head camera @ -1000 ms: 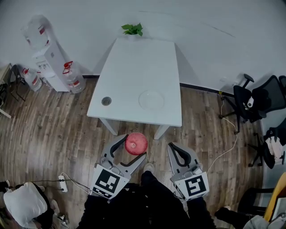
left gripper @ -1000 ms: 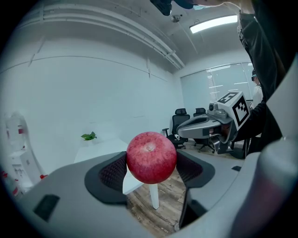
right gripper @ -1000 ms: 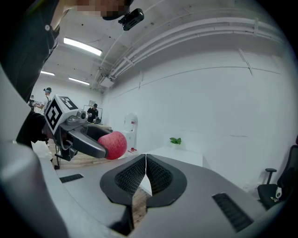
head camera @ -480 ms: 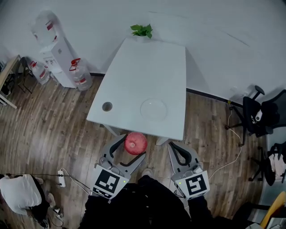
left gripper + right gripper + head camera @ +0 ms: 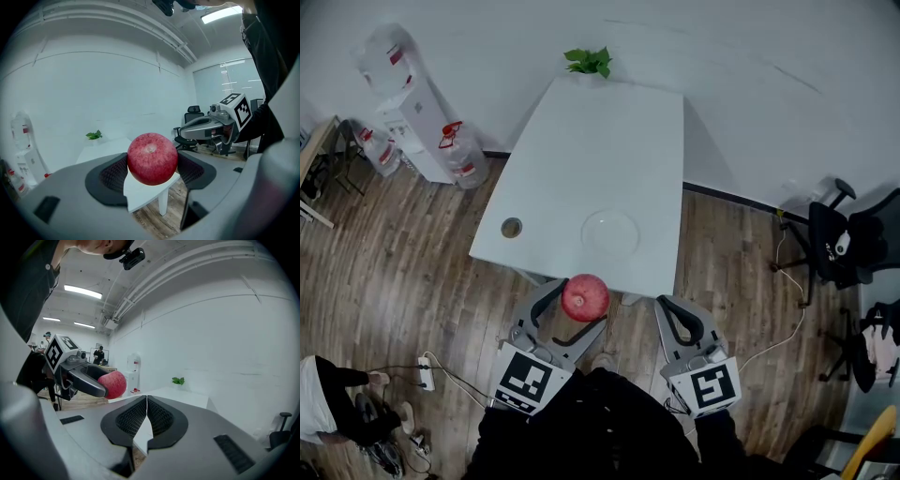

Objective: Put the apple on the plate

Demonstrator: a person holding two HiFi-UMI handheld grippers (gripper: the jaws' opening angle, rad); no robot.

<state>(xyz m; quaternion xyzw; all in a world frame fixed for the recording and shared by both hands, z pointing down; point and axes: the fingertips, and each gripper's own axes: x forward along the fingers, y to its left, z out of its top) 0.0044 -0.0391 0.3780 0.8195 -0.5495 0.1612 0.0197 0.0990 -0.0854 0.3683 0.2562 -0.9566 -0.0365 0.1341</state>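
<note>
A red apple (image 5: 585,297) sits between the jaws of my left gripper (image 5: 578,305), which is shut on it just off the near edge of the white table (image 5: 600,141). In the left gripper view the apple (image 5: 152,158) fills the gap between the dark pads. A clear round plate (image 5: 610,233) lies on the table near its front edge, beyond the apple. My right gripper (image 5: 667,311) hangs to the right of the apple, jaws closed and holding nothing; its pads (image 5: 138,417) meet in the right gripper view, where the apple (image 5: 112,384) shows at the left.
A small dark round object (image 5: 511,227) sits at the table's front left corner and a green plant (image 5: 591,62) at its far end. A water dispenser (image 5: 408,122) with bottles stands left by the wall. Office chairs (image 5: 844,244) are at the right. A power strip (image 5: 424,373) lies on the wooden floor.
The table and plate have drawn nearer to the grippers in the head view. The left gripper still holds the apple. A person at lower left has moved further out of view.
</note>
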